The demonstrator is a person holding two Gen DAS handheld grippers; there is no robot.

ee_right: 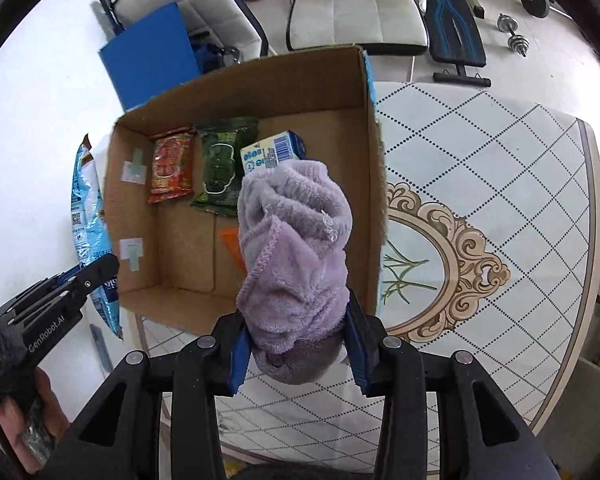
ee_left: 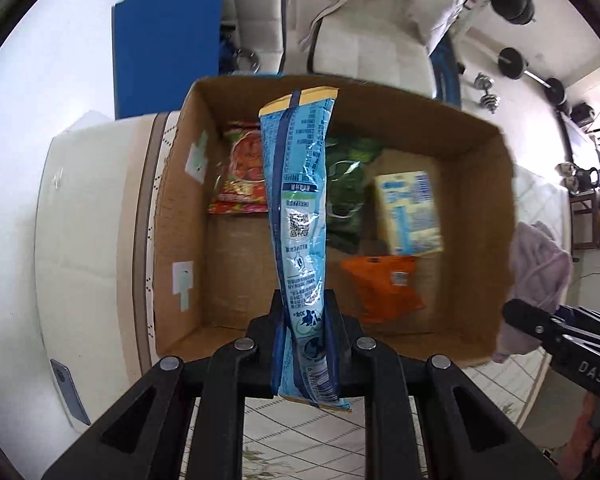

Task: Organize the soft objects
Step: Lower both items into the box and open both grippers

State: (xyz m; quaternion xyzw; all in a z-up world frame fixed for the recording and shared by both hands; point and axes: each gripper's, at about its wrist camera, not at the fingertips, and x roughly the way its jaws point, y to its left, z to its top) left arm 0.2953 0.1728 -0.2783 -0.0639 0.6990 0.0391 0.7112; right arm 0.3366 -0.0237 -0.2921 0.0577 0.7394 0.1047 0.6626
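Both grippers loaded: left gripper (ee_left: 305, 316) clamps blue packet (ee_left: 298, 200), right gripper (ee_right: 296, 332) clamps towel (ee_right: 294, 248)

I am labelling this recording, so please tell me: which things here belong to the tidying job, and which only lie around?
Job:
- long light-blue plastic pouch in left gripper
- fluffy lilac towel in right gripper
- open brown cardboard box
- red snack packet, green wipes pack, orange packet, yellow-blue carton

Lying about:
- dumbbells
- white chair
- blue board
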